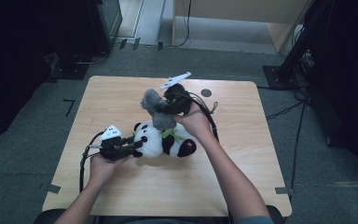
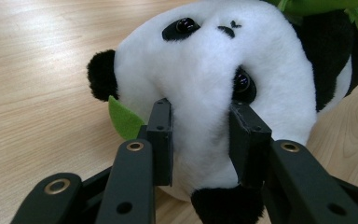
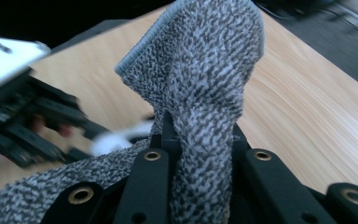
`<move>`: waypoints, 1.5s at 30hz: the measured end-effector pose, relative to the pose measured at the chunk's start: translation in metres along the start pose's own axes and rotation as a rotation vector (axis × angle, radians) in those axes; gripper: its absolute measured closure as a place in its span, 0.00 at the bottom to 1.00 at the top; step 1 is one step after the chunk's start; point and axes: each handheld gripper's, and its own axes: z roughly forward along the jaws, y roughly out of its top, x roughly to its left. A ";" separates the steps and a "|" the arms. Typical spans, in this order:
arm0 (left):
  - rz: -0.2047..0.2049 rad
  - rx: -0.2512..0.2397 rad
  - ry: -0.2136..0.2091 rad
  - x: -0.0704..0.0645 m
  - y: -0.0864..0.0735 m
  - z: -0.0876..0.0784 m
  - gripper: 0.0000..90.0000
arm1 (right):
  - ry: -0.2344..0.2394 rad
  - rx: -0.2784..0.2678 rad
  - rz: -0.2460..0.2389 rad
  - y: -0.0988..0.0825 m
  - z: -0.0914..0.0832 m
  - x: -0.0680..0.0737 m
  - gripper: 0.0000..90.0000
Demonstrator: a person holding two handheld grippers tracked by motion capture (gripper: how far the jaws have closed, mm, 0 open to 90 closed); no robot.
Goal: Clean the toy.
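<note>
A black-and-white plush panda (image 1: 165,140) lies on its side in the middle of the wooden table (image 1: 121,93), a green leaf at its neck. My left gripper (image 1: 137,144) points right and is shut on the panda's head (image 2: 200,84), whose white plush bulges between the two pads (image 2: 163,135). A grey speckled cloth (image 1: 156,109) hangs above the panda, bunched and lifted. My right gripper (image 1: 165,107) is shut on the cloth (image 3: 205,93), which rises from between the jaws in the right gripper view. The left gripper (image 3: 23,121) shows blurred beyond it.
A small dark round hole (image 1: 206,92) sits near the table's far edge. Cables trail from both grippers across the tabletop. Grey carpet surrounds the table, with dark equipment stands at the far left and right and a wooden cabinet behind.
</note>
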 end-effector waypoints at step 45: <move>-0.034 0.011 0.002 0.001 0.001 0.000 0.77 | -0.104 0.026 0.157 -0.087 -0.042 -0.050 0.88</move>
